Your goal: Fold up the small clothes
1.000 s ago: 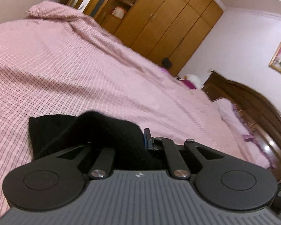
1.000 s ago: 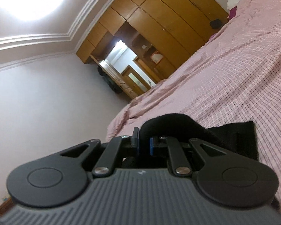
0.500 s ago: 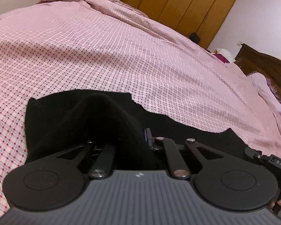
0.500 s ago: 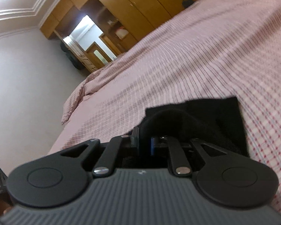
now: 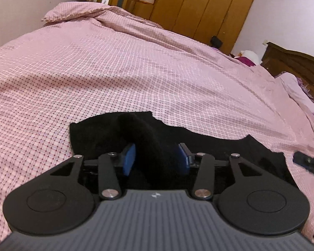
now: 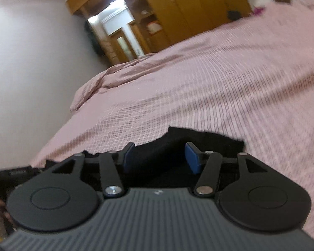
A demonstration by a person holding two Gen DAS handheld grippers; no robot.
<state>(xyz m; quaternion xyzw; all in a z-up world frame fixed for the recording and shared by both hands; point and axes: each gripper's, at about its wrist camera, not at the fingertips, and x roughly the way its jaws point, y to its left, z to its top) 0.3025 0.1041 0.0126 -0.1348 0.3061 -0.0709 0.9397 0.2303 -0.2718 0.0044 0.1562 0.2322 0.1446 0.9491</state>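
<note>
A small black garment (image 5: 215, 144) lies on the pink checked bedspread (image 5: 136, 62), right in front of both grippers. My left gripper (image 5: 156, 156) is open, its blue pads apart, with a raised fold of the black cloth standing loose between them. My right gripper (image 6: 160, 156) is open too, its blue pads apart over the garment's (image 6: 207, 140) near edge, which lies flat between them. The right wrist view is blurred by motion.
The bed fills most of both views, with a rumpled pillow end (image 5: 77, 12) far away. Wooden wardrobes (image 5: 198, 4) stand behind the bed and a dark wooden headboard (image 5: 293, 62) is at right. The other gripper's tip (image 5: 307, 161) shows at the right edge.
Both grippers were shut on the raised black garment and have lowered it onto the bed. Both have now opened and let the cloth go.
</note>
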